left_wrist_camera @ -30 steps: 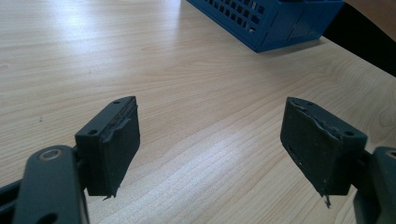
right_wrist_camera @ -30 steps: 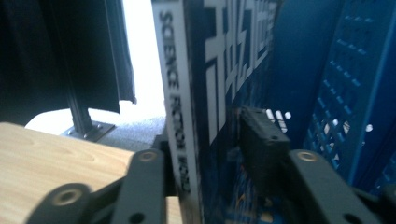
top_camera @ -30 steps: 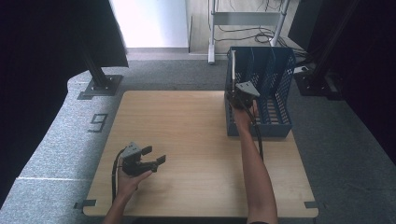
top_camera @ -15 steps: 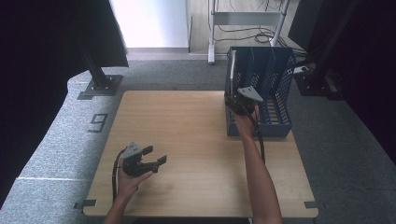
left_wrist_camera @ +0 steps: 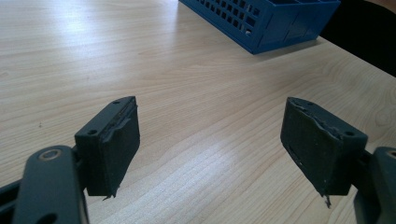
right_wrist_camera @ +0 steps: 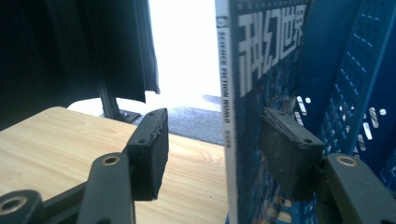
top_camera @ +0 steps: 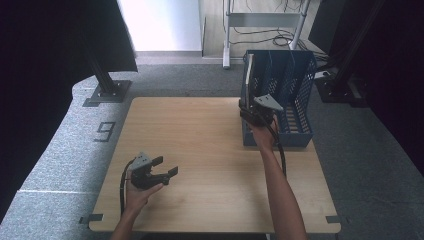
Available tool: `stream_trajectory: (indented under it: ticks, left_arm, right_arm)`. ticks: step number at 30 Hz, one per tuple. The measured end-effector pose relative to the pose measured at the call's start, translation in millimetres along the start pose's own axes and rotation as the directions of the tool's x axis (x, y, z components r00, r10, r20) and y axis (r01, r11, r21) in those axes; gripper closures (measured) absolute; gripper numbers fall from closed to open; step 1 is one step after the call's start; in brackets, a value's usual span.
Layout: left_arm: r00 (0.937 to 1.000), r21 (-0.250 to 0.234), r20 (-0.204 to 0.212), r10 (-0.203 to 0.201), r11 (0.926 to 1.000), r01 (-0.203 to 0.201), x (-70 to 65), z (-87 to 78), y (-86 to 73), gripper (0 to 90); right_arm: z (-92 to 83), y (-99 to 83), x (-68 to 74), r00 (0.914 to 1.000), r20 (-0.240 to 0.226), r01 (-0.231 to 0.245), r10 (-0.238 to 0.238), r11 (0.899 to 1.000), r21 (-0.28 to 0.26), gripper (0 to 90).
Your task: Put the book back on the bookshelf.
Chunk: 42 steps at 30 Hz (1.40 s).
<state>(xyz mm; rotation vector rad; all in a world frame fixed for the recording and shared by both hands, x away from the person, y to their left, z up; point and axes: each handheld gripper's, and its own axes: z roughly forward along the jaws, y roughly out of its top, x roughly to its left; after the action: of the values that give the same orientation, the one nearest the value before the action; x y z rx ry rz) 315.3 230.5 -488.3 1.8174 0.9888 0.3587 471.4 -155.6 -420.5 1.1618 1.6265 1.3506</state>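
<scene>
Standing upright in the blue rack (top_camera: 295, 95), at its left wall, the magazine (right_wrist_camera: 261, 93) sits between the right gripper (right_wrist_camera: 212, 140), whose jaws have just been opening and no longer press it. Filing looks finished; next, that gripper should back straight away from the rack without knocking the magazine. Well left of the rack, the left gripper (top_camera: 162, 167) rests over the desk (top_camera: 200, 150), jaws spread and empty.

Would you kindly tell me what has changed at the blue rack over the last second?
The right tongs have just been opening, letting go of the magazine, which stands upright between their pads in the blue rack's left slot; the right hand has drawn back slightly toward the person. The left tongs stayed open above the table, and the rack kept its place.
</scene>
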Motion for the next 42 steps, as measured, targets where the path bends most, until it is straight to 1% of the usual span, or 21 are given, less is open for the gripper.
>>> stream_trajectory:
  ticks: [2, 6, 9, 12, 15, 16, 17, 20, 24, 27, 32, 34, 36, 42]
  left_arm:
    - [1.0000, 0.001, 0.000, -0.001, 1.0000, 0.001, 0.4, -0.3, -0.1, 19.8]
    - [1.0000, 0.001, 0.001, -0.002, 1.0000, 0.002, 0.6, 0.1, -0.2, 19.7]
    - [1.0000, 0.004, 0.001, 0.001, 1.0000, -0.001, -0.1, 0.9, -0.4, 19.7]
    - [1.0000, 0.006, 0.000, 0.002, 1.0000, -0.002, -0.7, 1.3, -0.4, 19.7]
    - [1.0000, 0.006, 0.000, 0.001, 1.0000, -0.001, -0.9, 1.5, -0.5, 19.7]
    - [1.0000, 0.007, 0.001, 0.001, 1.0000, -0.001, -0.9, 1.6, -0.7, 19.7]
    - [1.0000, 0.009, 0.002, 0.001, 1.0000, -0.001, -0.8, 1.8, -0.9, 19.7]
    - [1.0000, 0.013, 0.000, 0.001, 0.9999, -0.001, -1.0, 3.1, -1.7, 19.7]
    - [1.0000, 0.019, -0.003, 0.000, 0.9998, 0.000, -0.2, 4.4, -2.7, 19.7]
    - [1.0000, 0.023, -0.004, 0.001, 0.9997, -0.001, -0.2, 5.1, -3.2, 19.7]
    - [1.0000, 0.029, -0.005, 0.003, 0.9996, -0.003, -1.1, 6.6, -3.9, 19.7]
    - [1.0000, 0.032, -0.005, 0.004, 0.9995, -0.004, -0.8, 7.0, -4.2, 19.7]
    - [1.0000, 0.034, -0.004, 0.002, 0.9994, -0.002, -0.5, 7.7, -4.7, 19.7]
    - [1.0000, 0.040, -0.005, 0.002, 0.9992, -0.002, -0.8, 8.5, -5.9, 19.7]
  right_arm:
    - [-5.4, -0.1, 2.6, 0.9999, -0.008, 0.009, -0.009, 1.000, -0.012, 42.7]
    - [-13.3, -2.1, 3.0, 0.9997, -0.024, 0.005, -0.005, 1.000, -0.007, 42.9]
    - [-19.6, -3.3, 1.4, 0.9991, -0.043, 0.001, -0.001, 1.000, 0.009, 42.8]
    - [-26.2, -5.7, 1.2, 0.9982, -0.057, 0.018, -0.018, 1.000, 0.007, 42.9]
    - [-32.1, -9.6, 1.0, 0.9972, -0.074, 0.014, -0.012, 1.000, 0.019, 42.8]
    - [-36.5, -12.7, 1.7, 0.9964, -0.083, 0.019, -0.018, 1.000, 0.013, 43.2]
    - [-36.5, -12.7, 1.7, 0.9964, -0.083, 0.019, -0.018, 1.000, 0.013, 43.2]
    - [-43.6, -17.3, 3.2, 0.9948, -0.102, 0.011, -0.009, 1.000, 0.020, 43.1]
    - [-56.8, -23.8, 5.5, 0.9923, -0.123, 0.000, 0.002, 1.000, 0.012, 43.2]
    - [-68.6, -29.9, 8.2, 0.9902, -0.140, 0.000, 0.001, 1.000, 0.005, 43.2]
    - [-84.0, -41.5, 11.3, 0.9870, -0.161, 0.010, -0.008, 1.000, 0.009, 43.2]
    - [-90.2, -47.8, 11.8, 0.9848, -0.174, 0.000, 0.002, 1.000, 0.012, 43.3]
    - [-95.6, -54.8, 12.3, 0.9834, -0.182, -0.001, 0.003, 1.000, 0.014, 43.3]
    - [-107.1, -76.6, 14.8, 0.9807, -0.195, 0.012, -0.002, 0.999, 0.050, 43.2]
